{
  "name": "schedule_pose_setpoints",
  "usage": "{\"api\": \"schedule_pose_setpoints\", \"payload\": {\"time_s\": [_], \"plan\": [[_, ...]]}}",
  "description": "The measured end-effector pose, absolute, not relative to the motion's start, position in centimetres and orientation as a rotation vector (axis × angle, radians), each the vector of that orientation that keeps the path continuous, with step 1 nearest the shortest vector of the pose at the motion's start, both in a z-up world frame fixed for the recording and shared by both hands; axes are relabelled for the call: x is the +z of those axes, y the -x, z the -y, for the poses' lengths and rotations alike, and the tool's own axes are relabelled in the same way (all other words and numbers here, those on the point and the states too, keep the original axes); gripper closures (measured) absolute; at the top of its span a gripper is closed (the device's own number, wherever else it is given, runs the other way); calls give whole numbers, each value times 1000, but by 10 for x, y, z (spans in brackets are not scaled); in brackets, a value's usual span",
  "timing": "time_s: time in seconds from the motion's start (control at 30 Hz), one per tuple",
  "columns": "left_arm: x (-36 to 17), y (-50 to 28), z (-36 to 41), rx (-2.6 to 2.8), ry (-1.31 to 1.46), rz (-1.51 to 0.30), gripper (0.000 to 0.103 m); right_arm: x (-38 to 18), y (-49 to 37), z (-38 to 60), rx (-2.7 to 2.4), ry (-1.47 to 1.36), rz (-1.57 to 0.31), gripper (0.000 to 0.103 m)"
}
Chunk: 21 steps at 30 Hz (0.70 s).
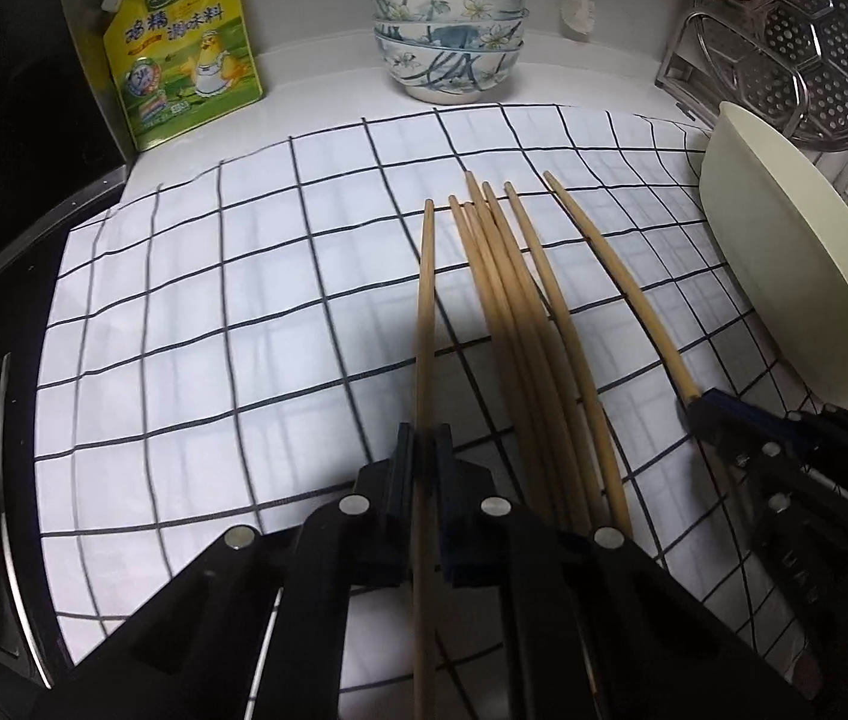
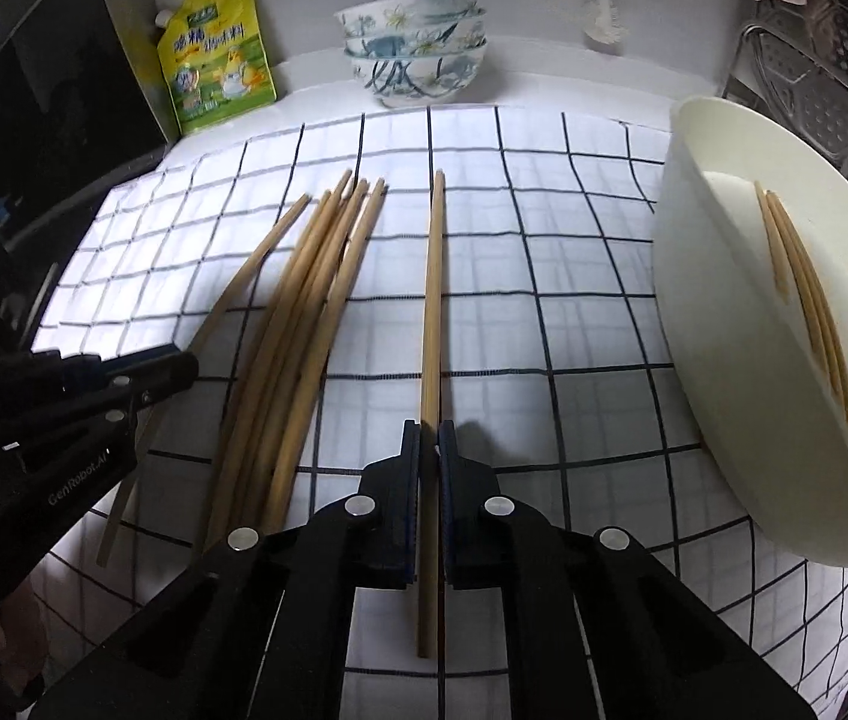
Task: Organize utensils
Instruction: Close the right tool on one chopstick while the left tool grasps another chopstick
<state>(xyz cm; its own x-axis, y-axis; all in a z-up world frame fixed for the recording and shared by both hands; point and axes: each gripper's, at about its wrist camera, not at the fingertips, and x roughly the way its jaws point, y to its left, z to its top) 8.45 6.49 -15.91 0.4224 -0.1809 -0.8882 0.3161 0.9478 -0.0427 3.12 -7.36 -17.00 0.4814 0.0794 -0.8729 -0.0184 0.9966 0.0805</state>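
Left wrist view: the left gripper (image 1: 425, 441), at lower centre, is clenched on a single chopstick (image 1: 426, 300) running straight up the frame over the checked cloth (image 1: 214, 300); the loose bundle (image 1: 508, 300) lies just to its right.

Right wrist view: the right gripper (image 2: 430, 438) clamps another chopstick (image 2: 433, 300), long axis likewise up the frame; the cream tray (image 2: 724, 300) at right, already holding several, is nearer this hand.
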Motion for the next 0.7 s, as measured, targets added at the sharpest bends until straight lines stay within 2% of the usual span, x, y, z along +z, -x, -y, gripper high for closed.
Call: {"api": "schedule_pose_setpoints", "payload": {"time_s": [0.7], "plan": [[-92,-66,-54,-271,-92,-1007,95,-100,-12,92,160,-105,-959,97]]}}
